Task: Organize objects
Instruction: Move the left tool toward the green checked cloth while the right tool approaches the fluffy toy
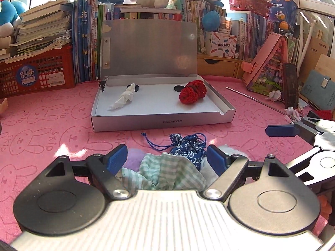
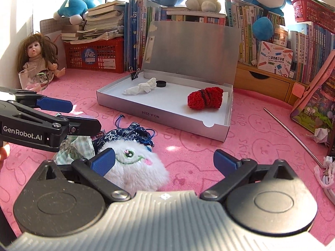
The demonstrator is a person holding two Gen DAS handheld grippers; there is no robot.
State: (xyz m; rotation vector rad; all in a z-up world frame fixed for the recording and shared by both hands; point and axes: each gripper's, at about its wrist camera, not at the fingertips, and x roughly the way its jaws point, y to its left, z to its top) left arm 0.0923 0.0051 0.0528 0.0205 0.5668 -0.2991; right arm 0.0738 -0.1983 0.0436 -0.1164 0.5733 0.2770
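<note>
My left gripper [image 1: 166,156] stands open over a heap of small soft things on the pink cloth. A green checked pouch [image 1: 165,171] and a blue floral drawstring pouch [image 1: 188,146] lie between its fingers, unpressed. My right gripper [image 2: 165,161] is open too, with a white fluffy plush toy [image 2: 134,165] against its left finger and a wide gap on the other side. Beyond stands a silver box [image 1: 163,122] with its lid up. It holds a red knitted piece [image 1: 193,92], a crumpled tissue [image 1: 123,99] and black caps [image 1: 136,87].
A binder clip [image 2: 135,74] sits on the box's back left corner. A thin metal rod [image 2: 293,133] lies to the right, near crumpled paper [image 2: 319,135] and a white cable [image 2: 326,179]. A doll [image 2: 36,56], a glass [image 2: 31,79], a red crate [image 1: 37,71] and books line the back.
</note>
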